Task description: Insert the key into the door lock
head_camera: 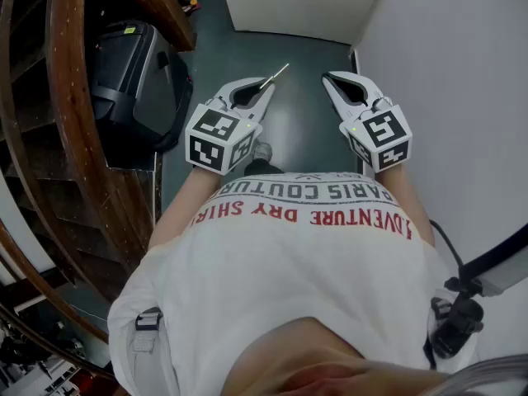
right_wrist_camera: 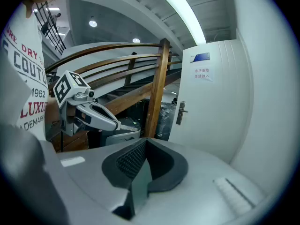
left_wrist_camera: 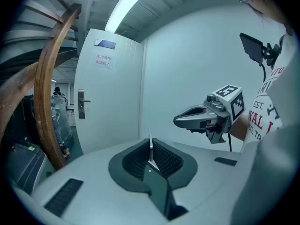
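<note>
one key [head_camera: 277, 73] is sticking forward from the left gripper [head_camera: 266, 87], pinched in its narrow jaws; the right gripper [head_camera: 328, 77] is sitting shut, empty. the door [left_wrist_camera: 110, 88] is standing well apart — advancing slowly, keeping the blade level with the lock [left_wrist_camera: 81, 106], seems wise — its keyhole is showing too small to make out.

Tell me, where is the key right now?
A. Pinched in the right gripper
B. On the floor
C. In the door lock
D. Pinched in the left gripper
D: the key pokes out from the closed tips of the left gripper; the right gripper is shut on nothing, and the door stands ahead, apart from both.
</note>
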